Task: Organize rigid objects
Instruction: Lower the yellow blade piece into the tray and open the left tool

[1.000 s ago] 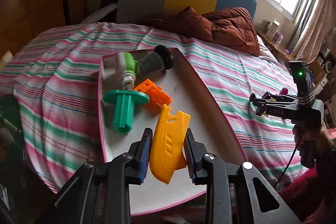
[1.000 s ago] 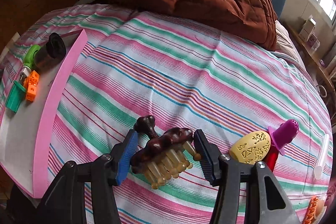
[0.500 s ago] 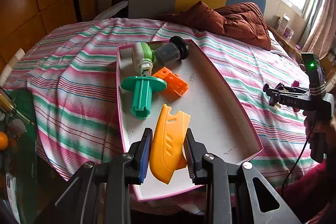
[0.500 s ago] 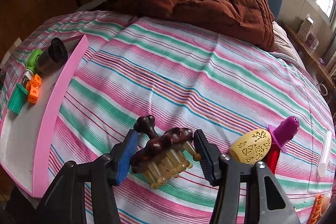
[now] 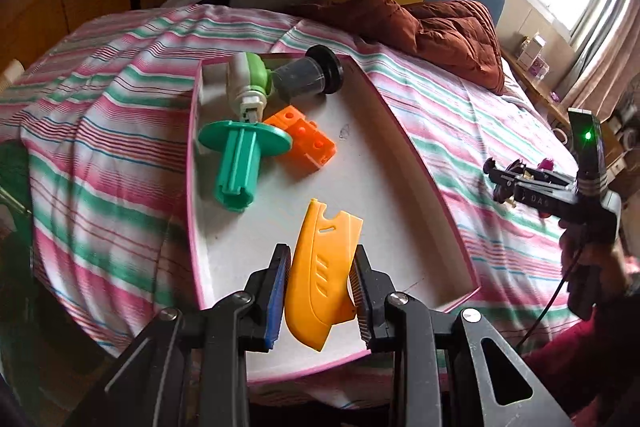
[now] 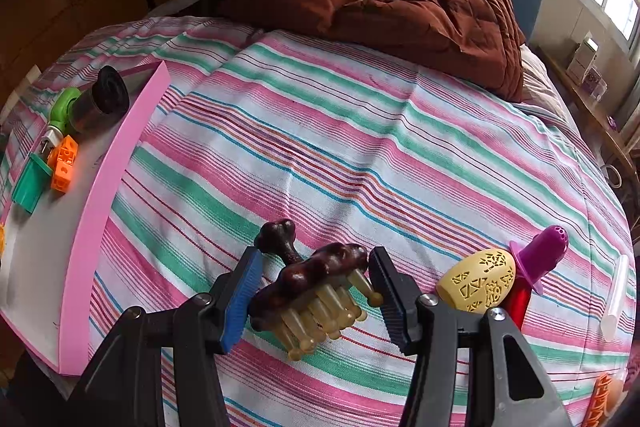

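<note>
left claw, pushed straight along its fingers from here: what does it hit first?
Probably the white tray floor. The left claw holds a yellow plastic piece above the tray's near end, and that piece would touch first. Next in line is the orange block, though depth is unclear.

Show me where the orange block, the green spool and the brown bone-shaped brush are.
orange block (image 5: 306, 141), left wrist view, on its top face.
green spool (image 5: 238, 171), left wrist view, on its stem.
brown bone-shaped brush (image 6: 320, 267), right wrist view, on its dark back.
</note>
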